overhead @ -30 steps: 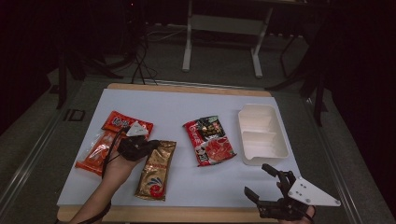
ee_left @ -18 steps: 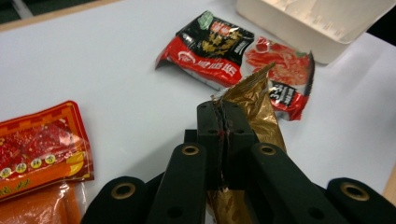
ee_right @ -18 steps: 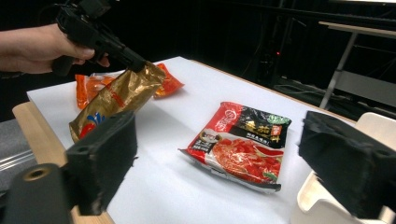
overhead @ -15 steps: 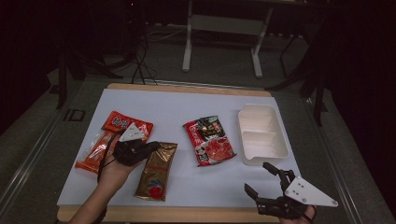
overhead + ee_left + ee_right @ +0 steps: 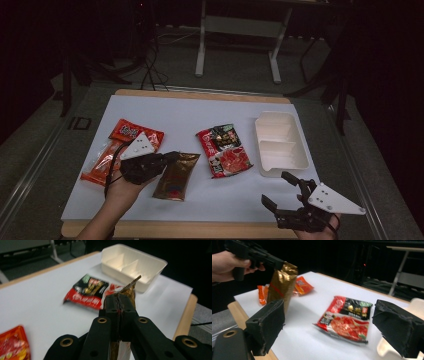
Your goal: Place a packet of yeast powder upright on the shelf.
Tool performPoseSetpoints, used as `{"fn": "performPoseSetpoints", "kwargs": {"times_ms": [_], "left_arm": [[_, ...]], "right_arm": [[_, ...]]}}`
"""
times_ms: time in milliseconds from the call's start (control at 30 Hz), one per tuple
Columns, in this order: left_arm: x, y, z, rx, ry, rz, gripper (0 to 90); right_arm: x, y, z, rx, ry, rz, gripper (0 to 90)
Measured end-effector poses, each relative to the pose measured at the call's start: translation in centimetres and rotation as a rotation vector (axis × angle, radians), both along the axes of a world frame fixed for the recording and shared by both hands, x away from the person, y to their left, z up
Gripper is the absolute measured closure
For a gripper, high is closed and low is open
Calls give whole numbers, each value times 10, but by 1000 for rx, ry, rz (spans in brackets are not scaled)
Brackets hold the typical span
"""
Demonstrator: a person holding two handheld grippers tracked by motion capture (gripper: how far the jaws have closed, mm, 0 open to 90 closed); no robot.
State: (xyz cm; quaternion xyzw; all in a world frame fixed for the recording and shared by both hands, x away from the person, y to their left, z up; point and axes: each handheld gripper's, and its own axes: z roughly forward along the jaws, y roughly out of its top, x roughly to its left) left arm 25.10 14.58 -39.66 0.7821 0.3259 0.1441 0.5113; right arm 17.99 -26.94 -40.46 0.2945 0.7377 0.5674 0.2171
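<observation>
The left gripper (image 5: 167,157) is clamped on the gold snack packet's (image 5: 176,175) top edge near the tabletop's front-left, for lifting; the right gripper (image 5: 282,192) waits agape, empty, front-right

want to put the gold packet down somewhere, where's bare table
Free: the white sheet behind the packets, and the front strip between the gold packet and right hand-held gripper. Crowded: the left, with the orange packets.
</observation>
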Motion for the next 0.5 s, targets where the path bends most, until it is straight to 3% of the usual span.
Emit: {"fn": "performPoseSetpoints", "kwargs": {"times_ms": [167,267,500], "left_arm": [[1,-16,9,-42,-25,-29,890],[2,-24,12,-58,-32,-34,890],[5,-43,15,-95,-52,-45,890]], "right_arm": [[4,8,12,-1,-28,15,129],[8,13,18,-10,-14,30,208],[21,30,22,-34,11,46,235]]}}
